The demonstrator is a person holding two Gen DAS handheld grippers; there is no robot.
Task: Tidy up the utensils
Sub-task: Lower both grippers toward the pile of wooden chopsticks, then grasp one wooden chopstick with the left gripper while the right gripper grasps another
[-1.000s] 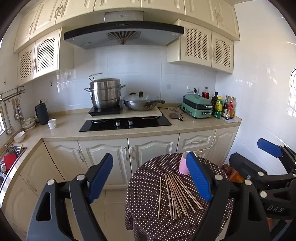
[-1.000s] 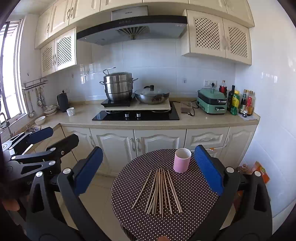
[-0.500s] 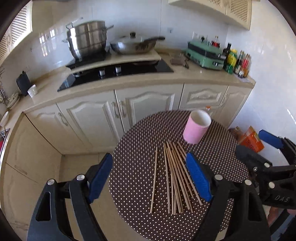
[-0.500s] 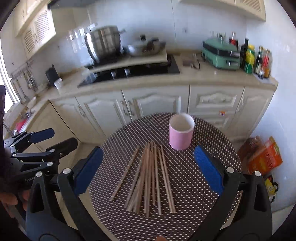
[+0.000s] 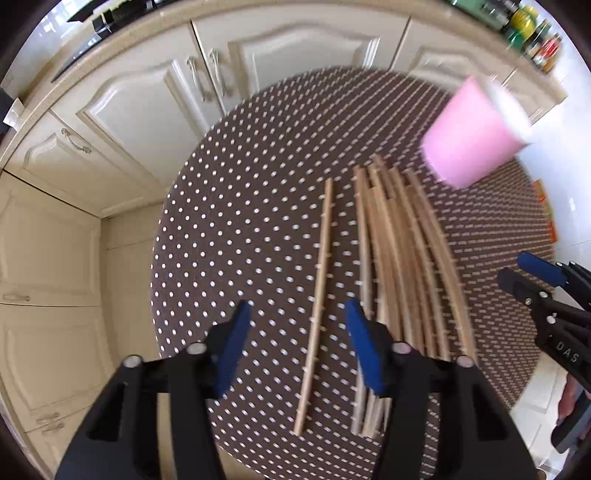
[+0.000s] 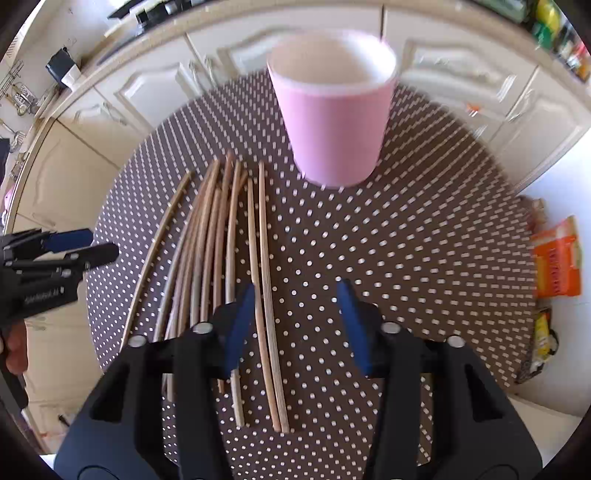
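Several wooden chopsticks [image 5: 399,266] lie side by side on a round table with a brown polka-dot cloth [image 5: 240,229]; one chopstick [image 5: 319,291] lies apart on their left. A pink cup [image 5: 469,136] stands upright behind them, empty as far as the right wrist view [image 6: 334,125] shows. My left gripper [image 5: 295,321] is open and empty, hovering over the near end of the lone chopstick. My right gripper [image 6: 295,301] is open and empty above the rightmost chopsticks [image 6: 264,277], in front of the cup.
White kitchen cabinets [image 5: 155,96] stand behind the table, with bottles [image 5: 532,33] on the counter at the right. Orange packets [image 6: 556,258] lie on the floor to the right of the table. The tablecloth [image 6: 424,258] right of the chopsticks is bare.
Both grippers have tipped down and moved in close over the table. The chopsticks and cup now fill the views. Nothing on the table has moved.
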